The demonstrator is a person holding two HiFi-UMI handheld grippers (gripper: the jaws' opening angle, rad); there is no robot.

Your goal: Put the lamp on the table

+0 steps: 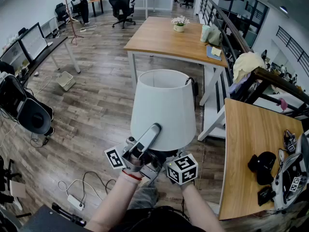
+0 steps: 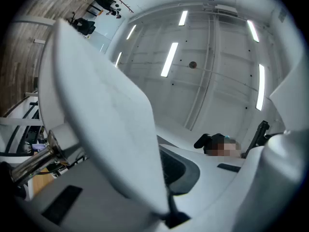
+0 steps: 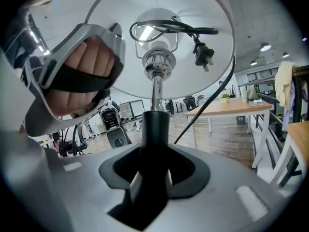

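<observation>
The lamp hangs roughly upright in mid-air (stem vertical): left gripper jaws pinch its shade, right gripper jaws clamp the stem. The desk lies at three o'clock, nearer the right.

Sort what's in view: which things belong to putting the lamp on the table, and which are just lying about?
Job: lamp, shade clamped in left hand-held gripper, stem in right hand-held gripper; nearest table, probably the target.
Lying about: black gear on that table, flower pot, power strip, office chair, coat stand.
</observation>
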